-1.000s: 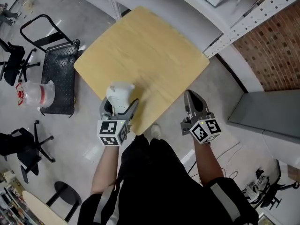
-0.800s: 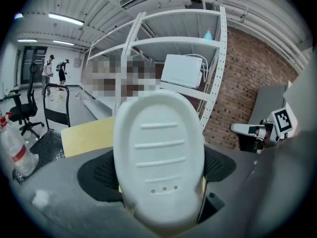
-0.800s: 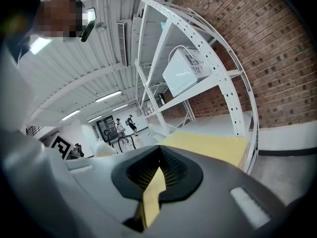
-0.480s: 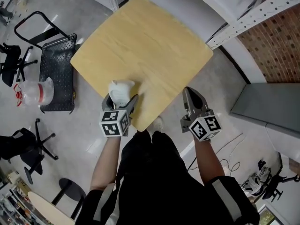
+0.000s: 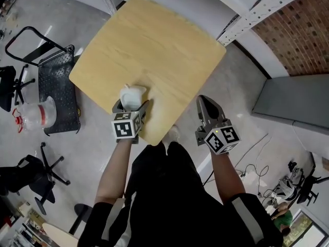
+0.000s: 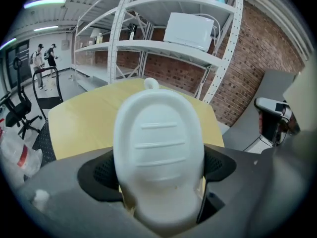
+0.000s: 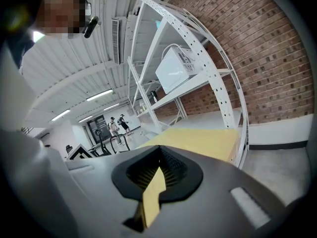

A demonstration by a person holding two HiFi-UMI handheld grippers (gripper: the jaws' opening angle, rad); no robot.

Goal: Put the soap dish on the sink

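A white oval soap dish [image 5: 132, 95] with three ribs on its face sits between the jaws of my left gripper [image 5: 131, 105], which is shut on it over the near corner of a light wooden table [image 5: 154, 45]. In the left gripper view the soap dish [image 6: 158, 152] fills the middle, pressed on both sides by the dark pads, with the table [image 6: 79, 123] behind it. My right gripper [image 5: 205, 107] hangs off the table's near right edge, jaws together and holding nothing. The right gripper view shows only a thin sliver of table [image 7: 198, 140] beyond its jaws. No sink is in view.
A black cart [image 5: 59, 84] and a clear plastic bag [image 5: 36, 112] stand on the floor to the left. White shelving [image 5: 241, 19] and a brick wall [image 5: 303, 30] lie behind the table. A grey panel [image 5: 293, 109] is at right. Office chairs [image 5: 31, 174] stand at lower left.
My left gripper has sunk toward the table's near corner with the soap dish still in it and tipped further downward. The right gripper has dropped slightly.
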